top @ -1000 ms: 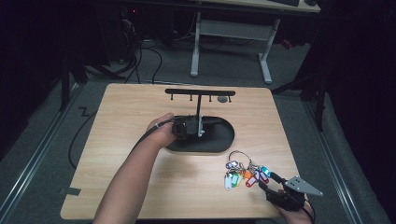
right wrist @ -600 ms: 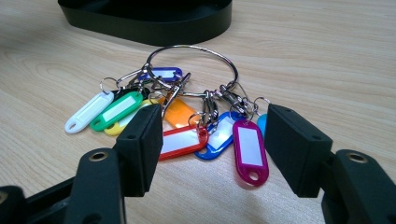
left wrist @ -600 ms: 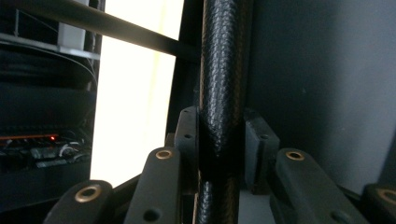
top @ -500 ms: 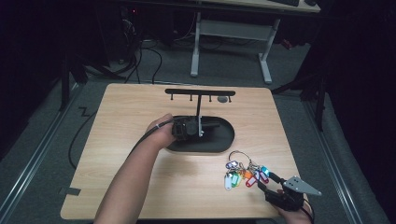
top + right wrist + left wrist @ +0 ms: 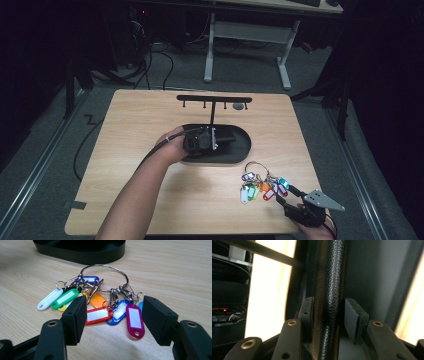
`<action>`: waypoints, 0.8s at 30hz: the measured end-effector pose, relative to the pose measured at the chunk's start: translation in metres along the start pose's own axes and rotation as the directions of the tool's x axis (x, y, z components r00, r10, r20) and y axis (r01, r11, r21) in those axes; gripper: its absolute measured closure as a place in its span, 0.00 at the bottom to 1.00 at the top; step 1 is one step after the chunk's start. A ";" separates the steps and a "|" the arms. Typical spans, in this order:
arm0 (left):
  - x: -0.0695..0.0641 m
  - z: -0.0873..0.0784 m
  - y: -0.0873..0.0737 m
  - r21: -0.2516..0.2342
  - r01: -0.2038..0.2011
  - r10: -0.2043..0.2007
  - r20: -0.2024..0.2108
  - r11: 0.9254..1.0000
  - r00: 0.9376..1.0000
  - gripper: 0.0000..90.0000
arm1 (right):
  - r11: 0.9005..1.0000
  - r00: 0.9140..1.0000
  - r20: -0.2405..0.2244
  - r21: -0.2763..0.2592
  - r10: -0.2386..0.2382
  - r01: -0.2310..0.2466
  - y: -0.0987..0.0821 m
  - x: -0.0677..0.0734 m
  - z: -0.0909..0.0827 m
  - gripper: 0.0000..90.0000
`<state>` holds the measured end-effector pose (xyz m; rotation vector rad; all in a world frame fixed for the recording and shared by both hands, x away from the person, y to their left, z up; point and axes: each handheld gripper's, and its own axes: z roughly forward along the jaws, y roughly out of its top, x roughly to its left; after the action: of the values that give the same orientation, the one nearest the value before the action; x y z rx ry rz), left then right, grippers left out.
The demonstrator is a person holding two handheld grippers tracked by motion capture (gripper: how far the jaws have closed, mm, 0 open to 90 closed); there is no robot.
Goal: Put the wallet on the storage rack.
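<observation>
A black key rack stands mid-table: an oval base (image 5: 240, 150), an upright post (image 5: 213, 117) and a crossbar (image 5: 214, 98) with small hooks. My left gripper (image 5: 216, 139) lies level over the base. Its jaws have just been opening and now straddle the post (image 5: 329, 290), with a gap showing at the right pad (image 5: 353, 315). A bunch of coloured key tags (image 5: 260, 186) on a metal ring (image 5: 105, 275) lies on the wood at the front right. My right gripper (image 5: 285, 196) rests just behind the tags (image 5: 100, 312), open, nothing between its pads.
The wooden table (image 5: 140, 130) is bare at its left and back. The right gripper sits close to the front right edge. A cable trails from the left gripper off the table's left side. A desk frame (image 5: 250, 35) stands on the floor beyond.
</observation>
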<state>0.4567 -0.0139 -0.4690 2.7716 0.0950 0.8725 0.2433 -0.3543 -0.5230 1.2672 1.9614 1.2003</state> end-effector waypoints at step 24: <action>-0.003 -0.020 -0.022 -0.069 0.173 -0.171 0.042 0.982 0.984 0.69 | 1.000 1.000 0.006 0.003 -0.004 0.004 0.000 0.001 0.000 0.42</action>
<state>0.4426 0.0110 -0.4598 2.6631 0.2868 0.7669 0.2428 -0.3529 -0.5232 1.2661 1.9617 1.1905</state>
